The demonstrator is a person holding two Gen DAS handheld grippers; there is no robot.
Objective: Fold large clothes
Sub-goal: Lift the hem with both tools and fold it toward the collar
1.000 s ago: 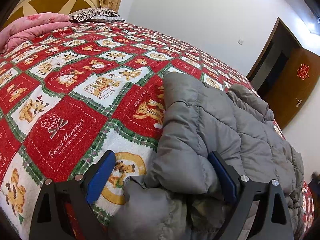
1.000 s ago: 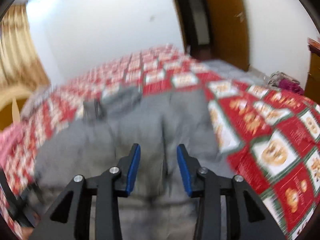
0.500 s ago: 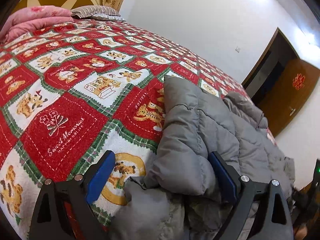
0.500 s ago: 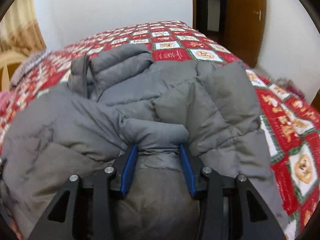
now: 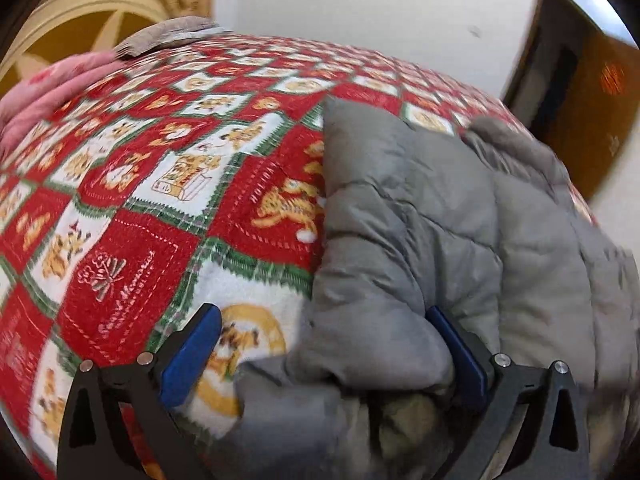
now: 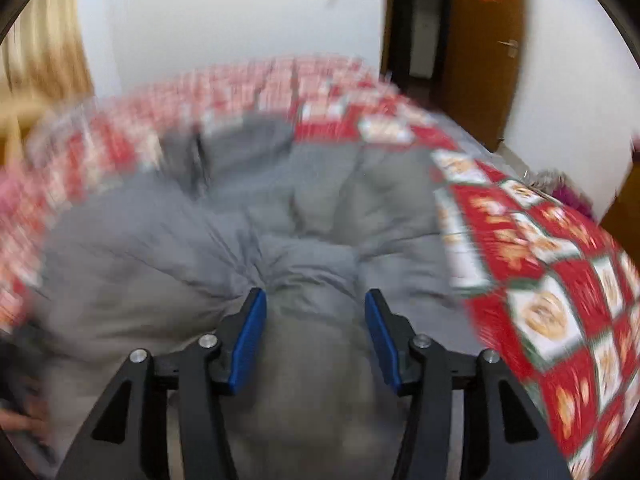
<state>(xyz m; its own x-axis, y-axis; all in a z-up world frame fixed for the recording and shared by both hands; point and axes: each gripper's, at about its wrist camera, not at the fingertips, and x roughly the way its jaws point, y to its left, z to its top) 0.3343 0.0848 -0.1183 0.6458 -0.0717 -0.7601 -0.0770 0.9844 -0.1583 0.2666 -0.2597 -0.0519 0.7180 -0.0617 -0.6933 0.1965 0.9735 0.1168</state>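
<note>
A grey padded jacket (image 5: 440,232) lies bunched on a bed with a red, white and green patterned blanket (image 5: 132,216). My left gripper (image 5: 324,356) is wide open at the jacket's near left edge; a puffy fold lies between its blue pads without being squeezed. In the right wrist view the same jacket (image 6: 200,240) fills the middle. My right gripper (image 6: 316,336) straddles a thick roll of the jacket, its blue pads pressing the roll's sides. The right view is blurred.
A pink quilt (image 5: 48,92) and a grey pillow (image 5: 172,34) lie at the head of the bed by a wooden headboard (image 5: 80,24). A brown door (image 6: 476,40) and white walls stand beyond the bed. The blanket (image 6: 560,292) drops off at the right.
My right gripper came down onto the jacket and took a thick roll between its pads. The left gripper stayed wide open in place; both views shifted slightly and are blurred now.
</note>
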